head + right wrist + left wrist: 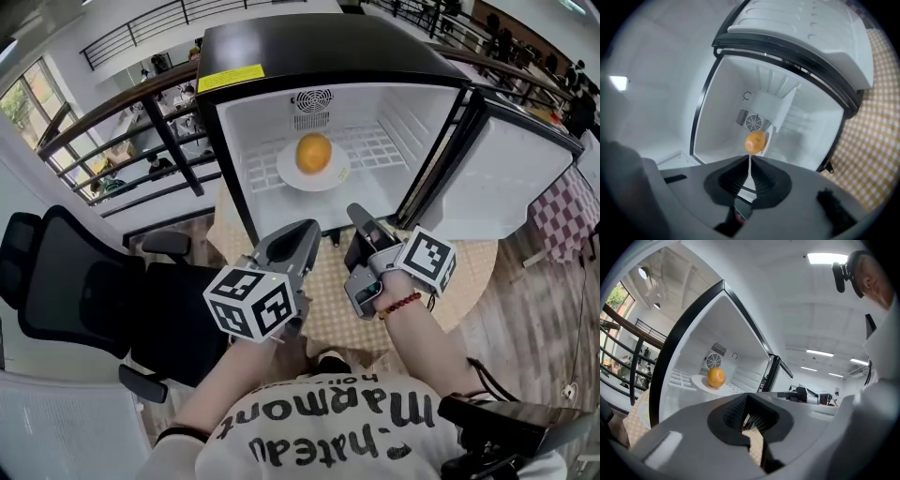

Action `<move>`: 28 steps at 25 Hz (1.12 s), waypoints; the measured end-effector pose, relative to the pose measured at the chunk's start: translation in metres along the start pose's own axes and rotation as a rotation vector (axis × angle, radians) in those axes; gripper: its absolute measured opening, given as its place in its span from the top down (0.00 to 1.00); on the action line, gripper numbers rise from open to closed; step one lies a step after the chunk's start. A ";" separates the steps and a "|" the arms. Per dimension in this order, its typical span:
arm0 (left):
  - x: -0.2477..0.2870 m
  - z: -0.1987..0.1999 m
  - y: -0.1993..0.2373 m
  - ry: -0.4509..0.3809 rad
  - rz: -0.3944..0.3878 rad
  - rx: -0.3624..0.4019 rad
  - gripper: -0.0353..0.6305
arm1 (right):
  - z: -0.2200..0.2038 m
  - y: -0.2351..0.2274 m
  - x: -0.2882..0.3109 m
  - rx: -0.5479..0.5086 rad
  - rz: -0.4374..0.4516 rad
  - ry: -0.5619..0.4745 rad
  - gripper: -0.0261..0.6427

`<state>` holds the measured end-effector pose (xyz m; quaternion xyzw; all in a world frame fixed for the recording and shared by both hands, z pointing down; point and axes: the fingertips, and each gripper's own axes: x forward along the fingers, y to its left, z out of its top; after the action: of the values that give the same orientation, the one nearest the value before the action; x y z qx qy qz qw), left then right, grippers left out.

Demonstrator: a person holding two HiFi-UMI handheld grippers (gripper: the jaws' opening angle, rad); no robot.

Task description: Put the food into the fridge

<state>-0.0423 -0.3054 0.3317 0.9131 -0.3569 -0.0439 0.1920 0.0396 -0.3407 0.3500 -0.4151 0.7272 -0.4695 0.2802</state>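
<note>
An orange point(313, 153) lies on a white plate point(286, 173) on the wire shelf inside the small black fridge point(281, 56), whose door point(506, 178) stands swung open to the right. Both grippers hang outside the fridge, in front of its opening and above the table. My left gripper point(305, 230) points at the fridge with its jaws together and nothing in them. My right gripper point(356, 214) is just to its right, with only a thin slit between the pads and nothing held. The left gripper view shows the orange point(716, 377) beyond the left gripper point(749, 416). The right gripper view shows the orange point(755, 141) straight ahead of the right gripper point(749, 173).
The fridge stands on a round table with a yellow checked cloth point(469, 272). A black office chair point(75, 281) is at the left, with a white chair point(56, 431) nearer me. A railing point(122, 122) runs behind the fridge, and a pink checked cloth point(562, 211) lies at the far right.
</note>
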 end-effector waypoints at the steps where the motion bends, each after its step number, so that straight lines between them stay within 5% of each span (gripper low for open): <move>1: -0.002 0.002 -0.002 -0.003 -0.003 0.007 0.94 | -0.002 0.005 -0.001 -0.032 0.008 0.008 0.92; 17: -0.023 -0.001 -0.025 0.000 -0.017 0.027 0.94 | -0.041 0.044 -0.025 -0.827 -0.057 0.162 0.92; 28: -0.019 -0.022 -0.022 0.044 -0.004 -0.010 0.94 | -0.041 0.016 -0.040 -0.919 -0.145 0.234 0.92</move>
<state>-0.0376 -0.2709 0.3429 0.9136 -0.3506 -0.0261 0.2042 0.0219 -0.2842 0.3529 -0.4899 0.8553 -0.1614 -0.0493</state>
